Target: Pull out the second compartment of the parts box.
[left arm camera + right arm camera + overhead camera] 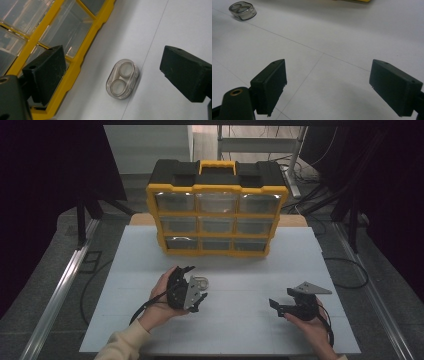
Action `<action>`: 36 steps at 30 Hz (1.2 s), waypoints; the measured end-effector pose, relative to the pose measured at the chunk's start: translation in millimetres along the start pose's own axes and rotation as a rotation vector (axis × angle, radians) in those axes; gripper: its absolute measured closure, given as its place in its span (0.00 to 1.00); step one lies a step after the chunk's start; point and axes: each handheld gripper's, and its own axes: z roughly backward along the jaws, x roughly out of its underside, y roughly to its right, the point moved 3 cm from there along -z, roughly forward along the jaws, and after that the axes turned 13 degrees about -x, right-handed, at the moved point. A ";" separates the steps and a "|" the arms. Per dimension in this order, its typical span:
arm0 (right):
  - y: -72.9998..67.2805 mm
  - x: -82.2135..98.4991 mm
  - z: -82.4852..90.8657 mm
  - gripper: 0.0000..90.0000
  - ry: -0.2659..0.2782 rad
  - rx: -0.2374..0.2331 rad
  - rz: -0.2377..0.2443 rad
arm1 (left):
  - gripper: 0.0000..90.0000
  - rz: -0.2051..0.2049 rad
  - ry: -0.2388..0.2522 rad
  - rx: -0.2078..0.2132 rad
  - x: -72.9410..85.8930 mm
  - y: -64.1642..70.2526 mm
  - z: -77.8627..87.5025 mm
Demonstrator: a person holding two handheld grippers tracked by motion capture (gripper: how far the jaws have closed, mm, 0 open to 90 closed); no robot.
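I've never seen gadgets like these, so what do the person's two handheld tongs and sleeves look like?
Both the left tongs and the right tongs are black, with two blocky rectangular jaws. Each carries a grey three-cornered plate on top and trails a black cable. A cream sleeve covers the left forearm.

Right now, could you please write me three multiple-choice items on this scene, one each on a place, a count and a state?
1. Where does the clear two-well case lie?
A. on the white board
B. inside a drawer
C. on top of the organizer

2. How many clear drawers does the yellow organizer show at its front?
A. four
B. six
C. nine

3. How is the left gripper set?
A. shut on the case
B. open, apart from the case
C. shut on nothing

Answers: 1 A, it rests flat on the board before the organizer; 2 C, three rows of three; 3 B, the jaws stand wide on either side, not touching the case.
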 end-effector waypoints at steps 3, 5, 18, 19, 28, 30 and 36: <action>-0.1 0.1 0.1 0.16 0.002 -0.005 -0.007 | 0.08 -0.002 -0.001 -0.004 -0.9 -1.3 -1.7; -0.1 0.1 0.0 0.16 0.002 -0.005 -0.009 | 0.08 -0.004 0.001 -0.009 -1.9 -2.8 -2.4; 1.5 0.2 0.7 0.16 0.001 0.005 -0.003 | 0.08 -0.038 0.000 -0.035 -10.5 -11.9 -7.6; 1.5 0.2 0.7 0.16 0.001 0.005 -0.002 | 0.08 -0.036 0.006 -0.038 -11.8 -13.0 -8.2; 2.2 0.3 1.3 0.16 0.001 0.010 -0.003 | 0.08 -0.041 0.022 -0.052 -21.7 -20.5 -12.2; 2.2 0.3 1.4 0.16 0.001 0.009 -0.003 | 0.08 -0.043 0.023 -0.053 -22.6 -21.1 -13.0; 2.3 0.4 1.4 0.16 0.001 0.009 -0.004 | 0.08 -0.045 0.035 -0.056 -25.7 -23.3 -16.0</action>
